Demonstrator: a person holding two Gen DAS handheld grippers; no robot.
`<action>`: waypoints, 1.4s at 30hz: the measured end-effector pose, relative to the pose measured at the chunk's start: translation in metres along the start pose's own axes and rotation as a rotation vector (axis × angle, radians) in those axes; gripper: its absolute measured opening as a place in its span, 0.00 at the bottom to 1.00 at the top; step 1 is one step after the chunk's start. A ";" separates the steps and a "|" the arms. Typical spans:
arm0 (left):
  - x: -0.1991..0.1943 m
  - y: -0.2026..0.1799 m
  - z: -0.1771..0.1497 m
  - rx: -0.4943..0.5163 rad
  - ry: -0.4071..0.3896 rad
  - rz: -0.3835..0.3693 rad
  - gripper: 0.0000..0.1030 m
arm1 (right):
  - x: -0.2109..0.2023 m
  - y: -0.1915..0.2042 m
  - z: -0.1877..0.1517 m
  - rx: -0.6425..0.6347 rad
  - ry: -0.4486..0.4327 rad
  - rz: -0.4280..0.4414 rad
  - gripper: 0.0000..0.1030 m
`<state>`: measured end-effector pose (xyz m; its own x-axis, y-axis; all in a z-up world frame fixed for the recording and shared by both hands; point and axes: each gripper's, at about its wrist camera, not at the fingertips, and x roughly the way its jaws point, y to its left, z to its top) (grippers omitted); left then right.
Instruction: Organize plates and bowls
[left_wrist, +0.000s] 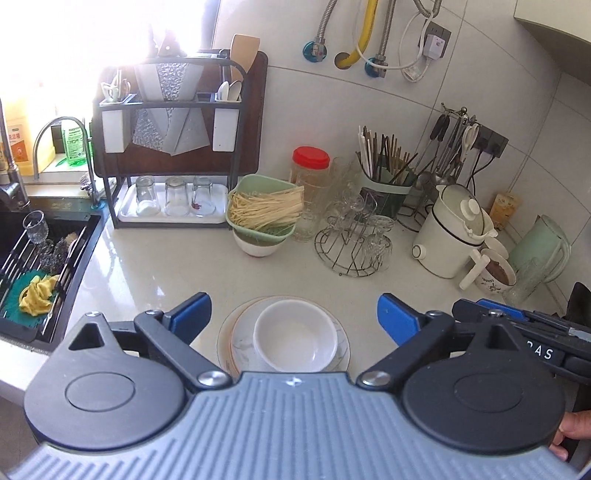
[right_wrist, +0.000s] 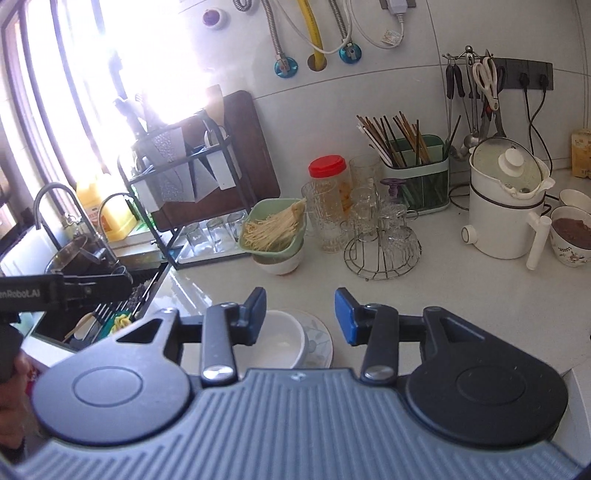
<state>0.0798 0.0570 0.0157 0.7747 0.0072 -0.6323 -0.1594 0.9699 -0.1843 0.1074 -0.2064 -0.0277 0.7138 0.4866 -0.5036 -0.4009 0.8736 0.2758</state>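
Both claws hang spread above the near edge of a glossy off-white stone bench (left_wrist: 155, 266): the left claw (left_wrist: 293, 317) has its blue-padded fingers (left_wrist: 190, 314) wide apart with nothing between them, framing a small smooth white bowl (left_wrist: 295, 334) that sits inside a stack of shallow round plates (left_wrist: 236, 332), the upper one marbled grey-white, the one beneath rimmed in thin orange. The right claw (right_wrist: 300, 315) is parted less widely and likewise grips nothing; in its view the same bowl (right_wrist: 275, 341) and plates (right_wrist: 319, 339) lie just below its left finger, close to the bench's near edge. Toward the middle of the bench a pale green square plastic basket (left_wrist: 264, 208) of straw-coloured noodles rests on a white bowl with a dark band (left_wrist: 256, 245), beside a round wire rack (left_wrist: 347, 247) hung with cut-glass cups. A clear jar with a red screw lid (left_wrist: 310, 166) stands behind them, near a green holder (left_wrist: 386, 184) bristling with chopsticks. At the right end a white ceramic kettle with a glass lid (left_wrist: 452, 236) sits by a flowered mug (left_wrist: 493, 273). A black metal dish rack (left_wrist: 170, 140) stands at the bench's back left by the dark sink (left_wrist: 40, 266), where a yellow cloth lies on a slatted grid. Glossy white tiles cover the wall, with braided steel hoses and a yellow pipe; strong window glare washes out the upper left.
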 end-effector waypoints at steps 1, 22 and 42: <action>-0.002 -0.002 -0.004 0.002 0.003 0.008 0.96 | -0.003 -0.001 -0.003 -0.006 0.000 -0.001 0.46; -0.036 -0.011 -0.057 0.028 0.096 0.056 0.96 | -0.045 0.007 -0.043 -0.022 -0.018 0.013 0.90; -0.053 0.008 -0.053 0.074 0.076 0.054 0.96 | -0.061 0.030 -0.053 0.008 -0.004 -0.046 0.90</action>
<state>0.0050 0.0514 0.0083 0.7173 0.0437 -0.6954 -0.1516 0.9839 -0.0945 0.0216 -0.2103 -0.0326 0.7339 0.4461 -0.5123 -0.3632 0.8950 0.2590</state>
